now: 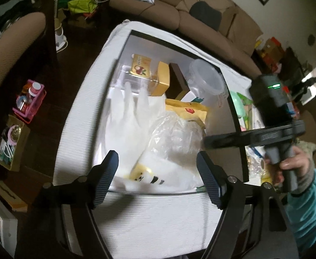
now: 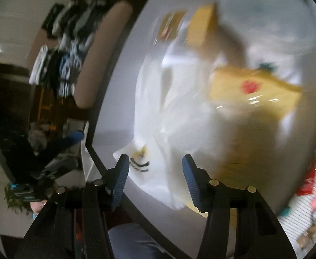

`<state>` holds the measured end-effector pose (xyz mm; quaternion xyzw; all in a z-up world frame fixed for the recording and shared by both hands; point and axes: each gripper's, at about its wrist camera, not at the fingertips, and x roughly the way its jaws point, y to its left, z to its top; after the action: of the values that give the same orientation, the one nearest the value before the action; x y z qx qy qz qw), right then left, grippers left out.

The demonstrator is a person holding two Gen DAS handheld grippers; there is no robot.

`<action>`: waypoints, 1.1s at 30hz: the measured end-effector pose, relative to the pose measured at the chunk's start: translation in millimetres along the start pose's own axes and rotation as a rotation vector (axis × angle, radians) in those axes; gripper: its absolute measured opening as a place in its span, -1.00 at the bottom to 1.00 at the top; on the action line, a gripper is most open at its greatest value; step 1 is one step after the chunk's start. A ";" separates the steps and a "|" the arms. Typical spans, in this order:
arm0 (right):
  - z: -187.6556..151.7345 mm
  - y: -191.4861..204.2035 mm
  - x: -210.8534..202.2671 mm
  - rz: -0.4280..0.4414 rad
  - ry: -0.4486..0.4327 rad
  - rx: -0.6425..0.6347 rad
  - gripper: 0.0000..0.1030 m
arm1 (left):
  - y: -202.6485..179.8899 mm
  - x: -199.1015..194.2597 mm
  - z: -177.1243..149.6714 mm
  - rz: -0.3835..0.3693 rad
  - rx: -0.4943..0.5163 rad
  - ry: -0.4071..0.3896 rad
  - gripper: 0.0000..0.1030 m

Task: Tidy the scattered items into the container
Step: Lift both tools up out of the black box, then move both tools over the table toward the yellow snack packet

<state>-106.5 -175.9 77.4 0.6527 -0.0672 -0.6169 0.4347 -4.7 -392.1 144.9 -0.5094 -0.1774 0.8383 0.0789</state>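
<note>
both tools, left [image 1: 156,168] and right [image 2: 155,177], angle downward, jaws apart.

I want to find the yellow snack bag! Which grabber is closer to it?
Right. The right gripper hovers just before the yellow snack bag; the left gripper sits at the container's near edge, farther back.

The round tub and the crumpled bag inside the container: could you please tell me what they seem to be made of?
The round tub looks like clear, glossy rigid plastic: you see through its wall and the rim keeps its shape. The crumpled bag looks like thin transparent plastic film, wrinkled and catching highlights.
</note>
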 end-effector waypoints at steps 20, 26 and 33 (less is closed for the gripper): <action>-82.1 -1.4 -66.1 -0.202 -0.180 -0.102 0.85 | -92.0 64.1 -31.7 0.365 0.229 0.070 1.00; -100.6 9.0 -75.7 -0.208 -0.213 -0.118 1.00 | -102.2 42.4 -39.5 0.369 0.208 0.033 1.00; -125.4 10.5 -102.2 -0.227 -0.256 -0.111 1.00 | -127.0 21.6 -53.3 0.352 0.206 0.000 1.00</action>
<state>-17.0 -57.8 143.2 0.5471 -0.0136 -0.7428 0.3856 26.1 -256.4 152.7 -0.5216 0.0009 0.8530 -0.0171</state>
